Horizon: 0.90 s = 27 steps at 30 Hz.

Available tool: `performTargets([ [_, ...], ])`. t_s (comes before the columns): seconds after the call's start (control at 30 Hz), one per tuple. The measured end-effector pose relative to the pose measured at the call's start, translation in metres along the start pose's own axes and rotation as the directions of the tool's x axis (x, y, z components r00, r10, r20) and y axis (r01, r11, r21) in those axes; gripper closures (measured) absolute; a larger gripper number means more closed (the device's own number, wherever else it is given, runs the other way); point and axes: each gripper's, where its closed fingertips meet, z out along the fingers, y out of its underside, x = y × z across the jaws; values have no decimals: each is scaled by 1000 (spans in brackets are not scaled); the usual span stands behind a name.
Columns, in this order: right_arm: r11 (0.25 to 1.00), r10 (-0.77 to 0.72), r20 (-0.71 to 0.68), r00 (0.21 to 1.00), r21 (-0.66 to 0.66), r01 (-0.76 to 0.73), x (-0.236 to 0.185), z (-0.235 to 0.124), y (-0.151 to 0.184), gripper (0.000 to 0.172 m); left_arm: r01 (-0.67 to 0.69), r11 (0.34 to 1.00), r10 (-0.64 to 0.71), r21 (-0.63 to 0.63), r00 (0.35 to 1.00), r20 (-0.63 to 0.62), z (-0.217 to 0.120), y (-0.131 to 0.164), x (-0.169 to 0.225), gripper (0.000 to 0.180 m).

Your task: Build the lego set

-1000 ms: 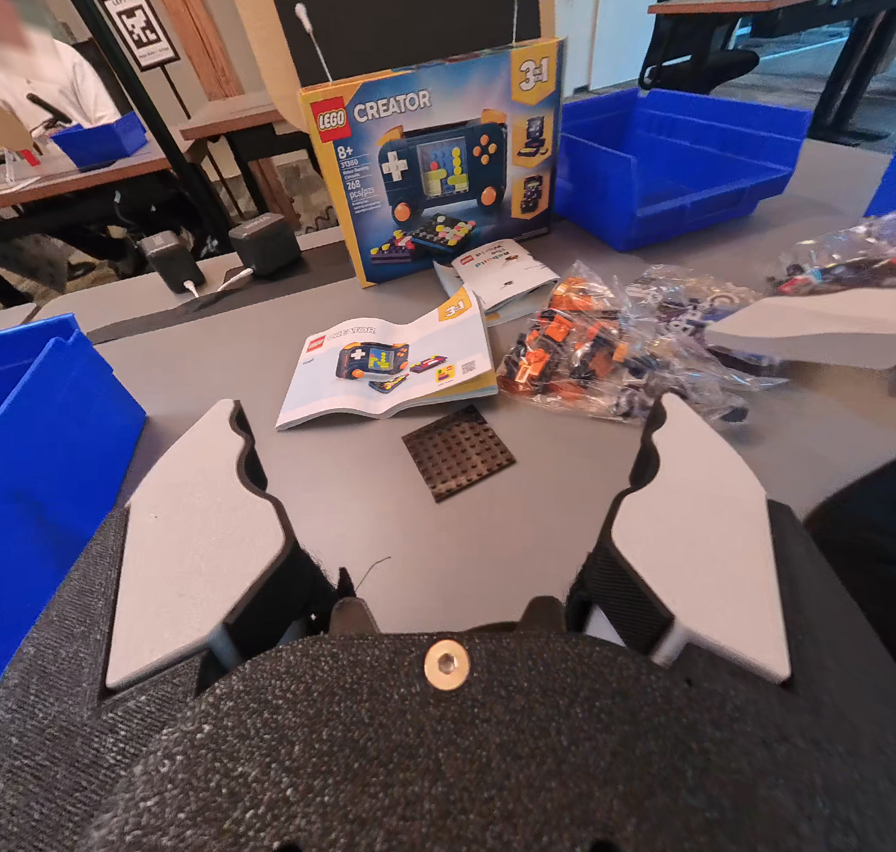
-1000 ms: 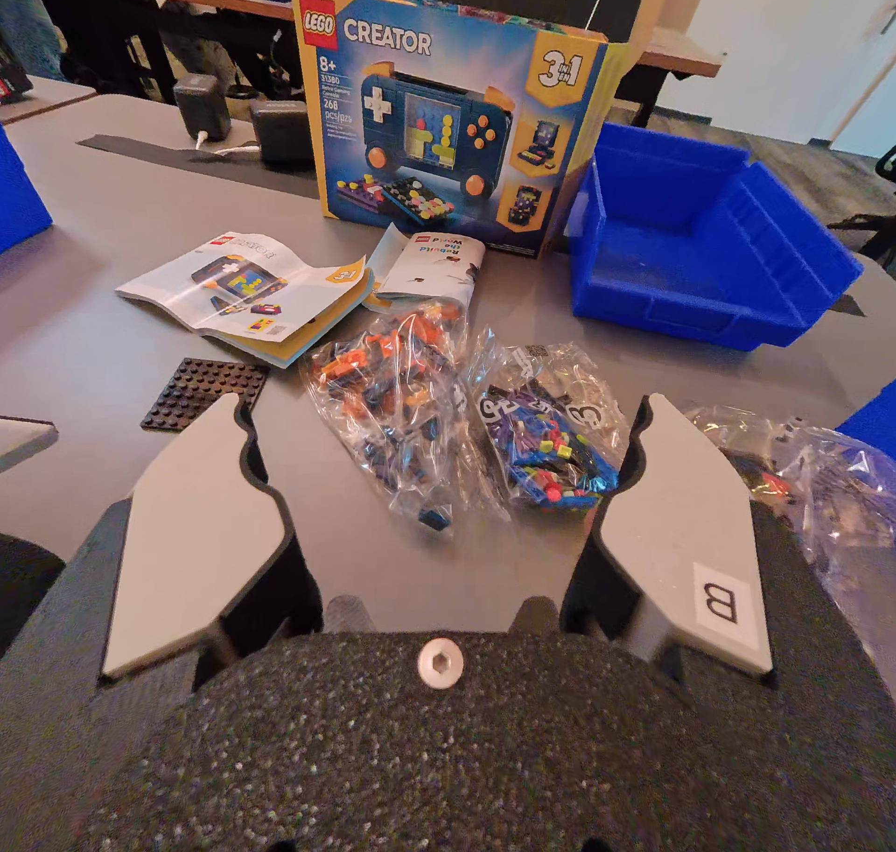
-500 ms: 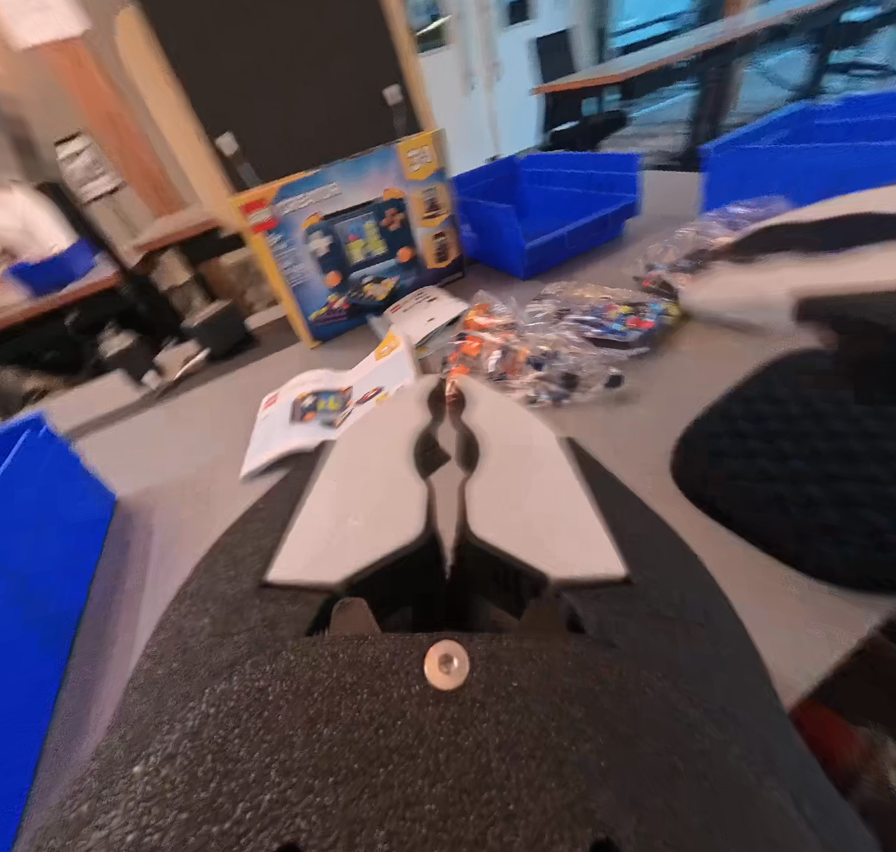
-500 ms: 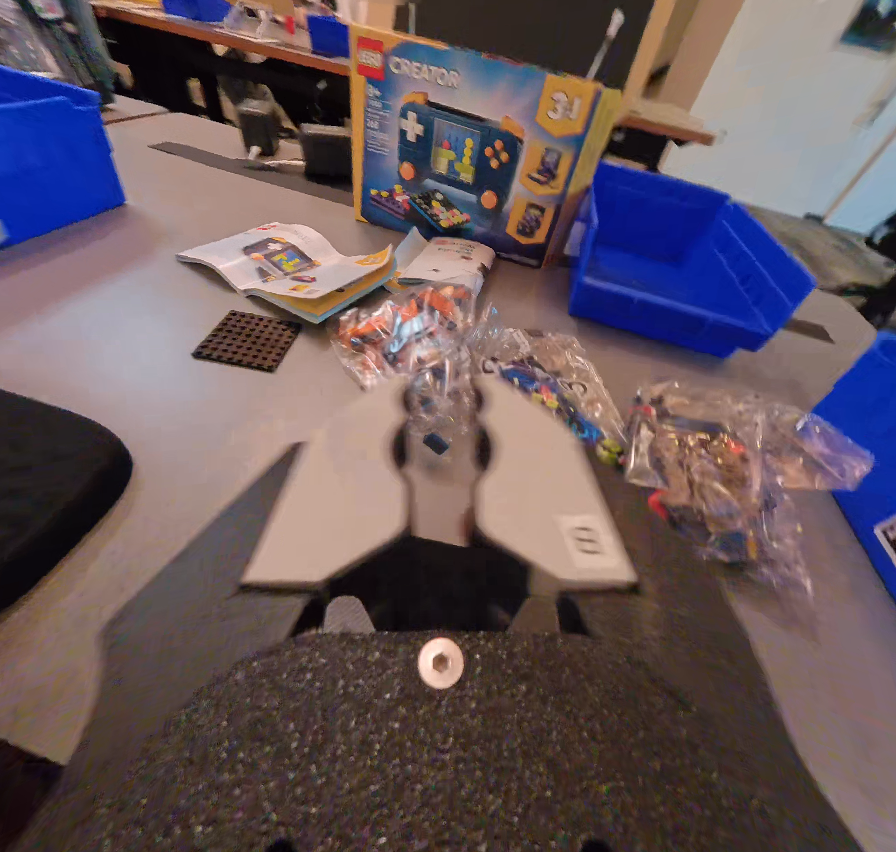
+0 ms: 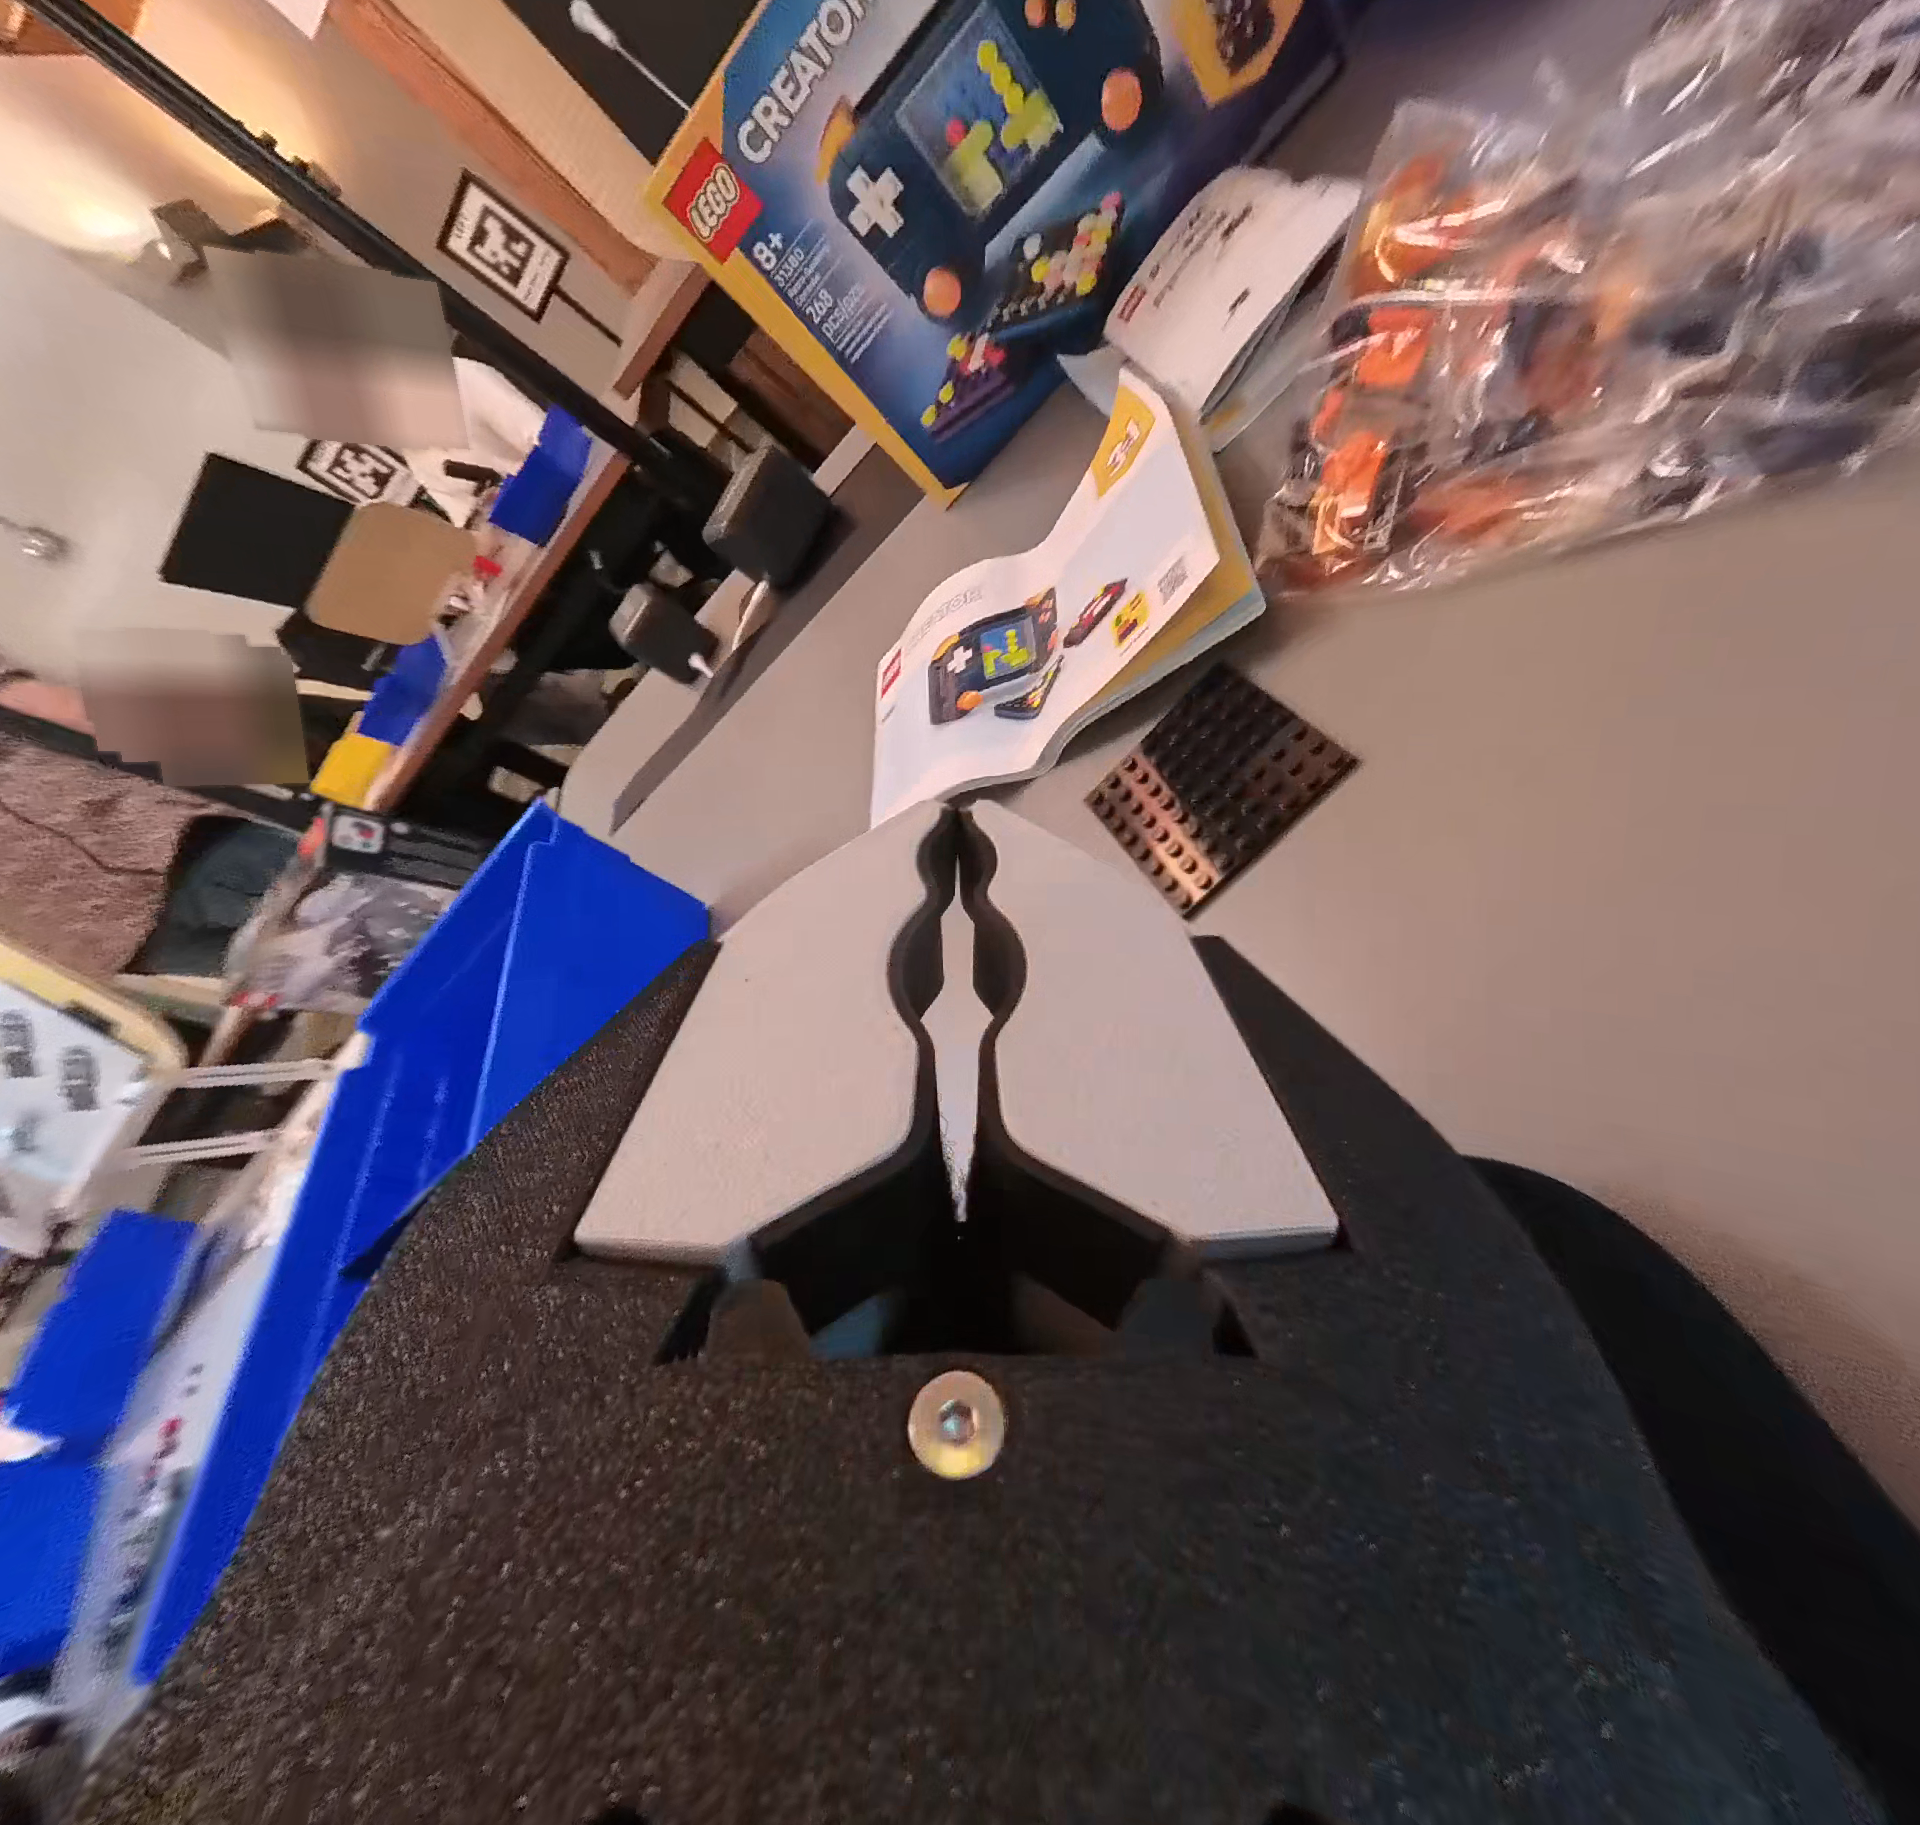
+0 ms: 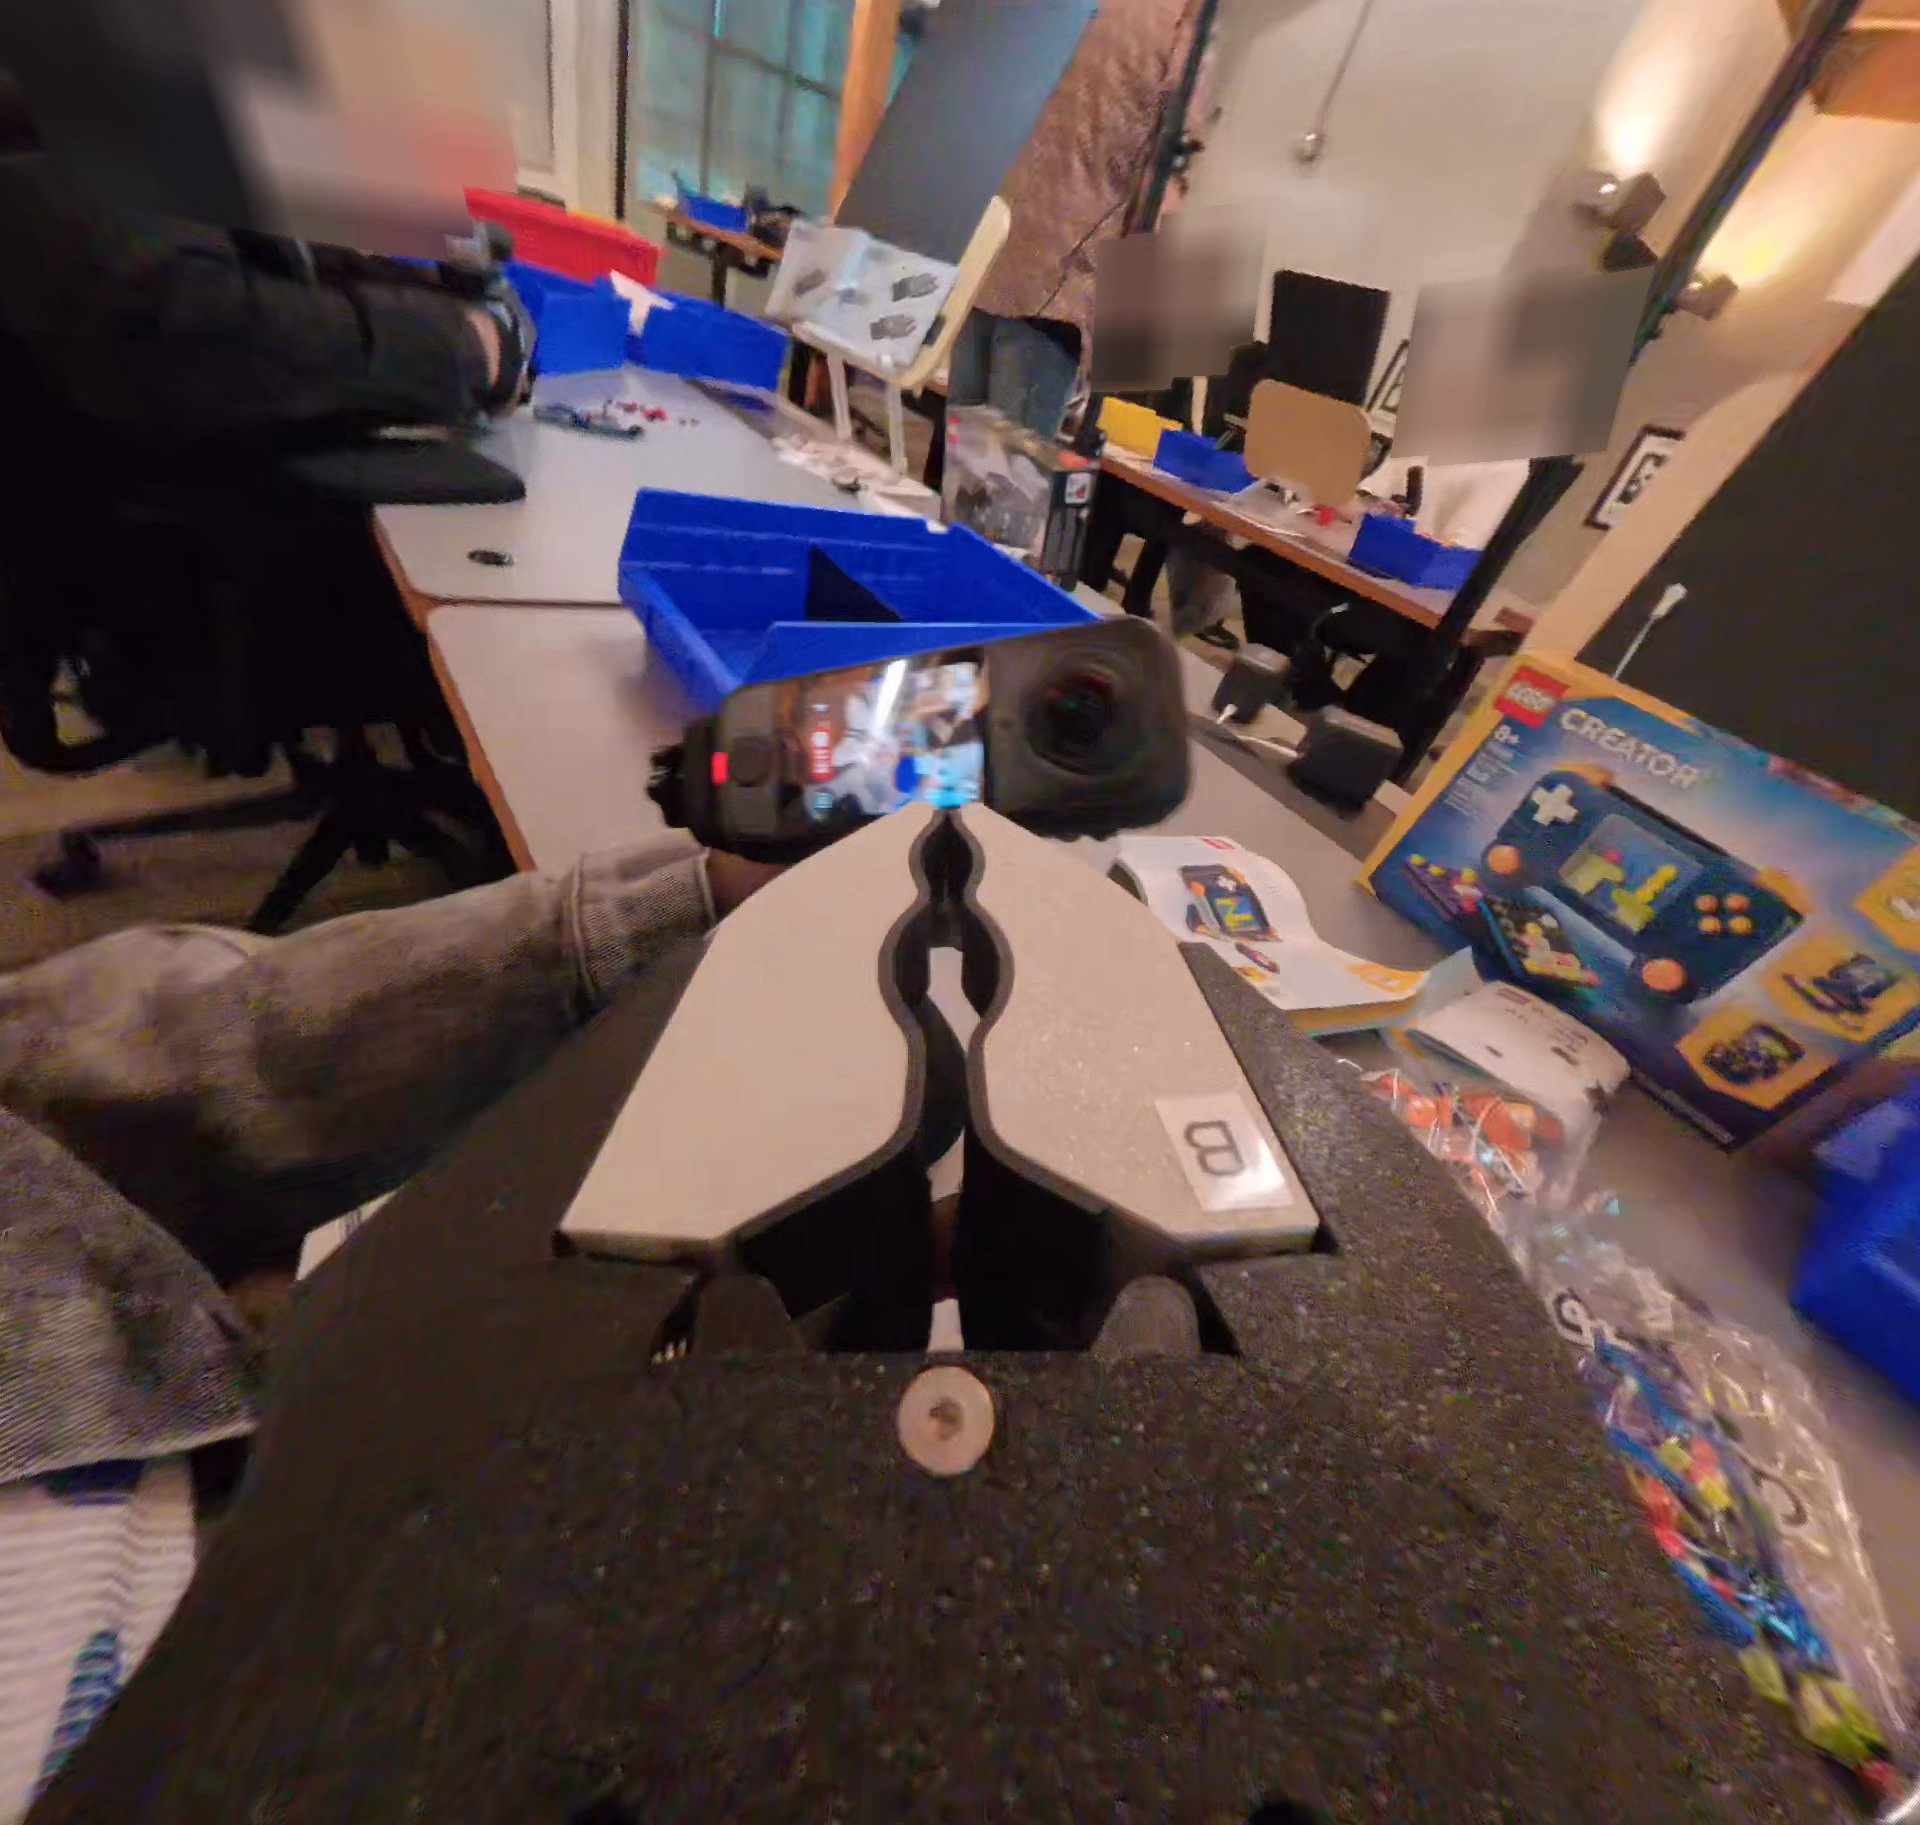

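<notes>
Here, the left claw (image 5: 956, 825) is seen fully closed, its two grey fingers (image 5: 800, 1048) meeting at the tips with nothing gripped between them. It is held tilted above the grey worktop (image 5: 1507, 944). Just beyond its tips an open instruction booklet (image 5: 1049, 663) is laid flat, and a dark studded baseplate (image 5: 1221, 788) lies just to the right of that. A blue bin (image 5: 499, 1006) is seen to the left of the claw. Farther off, clear bags of small bricks (image 5: 1507, 341) are spread to the right, and a brick-set box (image 5: 987, 144) is stood behind them.

The right claw (image 6: 948, 825) is likewise closed on nothing. Just past its tips the camera (image 6: 935, 736) of the other gripper is seen, with a grey sleeve (image 6: 364, 996) to the left.
</notes>
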Motion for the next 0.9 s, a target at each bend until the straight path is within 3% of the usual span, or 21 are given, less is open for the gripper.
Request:
performTargets([
  [0.13,992,-101,89,991,-71,107,-36,18,11,172,-110,994,110,-3,994,18,3,-9,10,180],
  [0.43,953,-268,71,961,-130,275,-48,26,21,172,-139,990,140,38,990,-9,-1,-21,26,180],
  [0.8,922,-274,76,959,-263,285,-40,27,33,172,-205,978,206,-43,979,4,5,-4,21,180],
  [0.87,935,-296,72,952,-183,304,-40,28,27,172,-146,988,144,-49,988,-50,2,-2,24,180],
  [0.9,959,-269,40,962,-82,272,-35,25,16,172,-93,995,92,-17,992,-84,-1,-7,26,180],
])
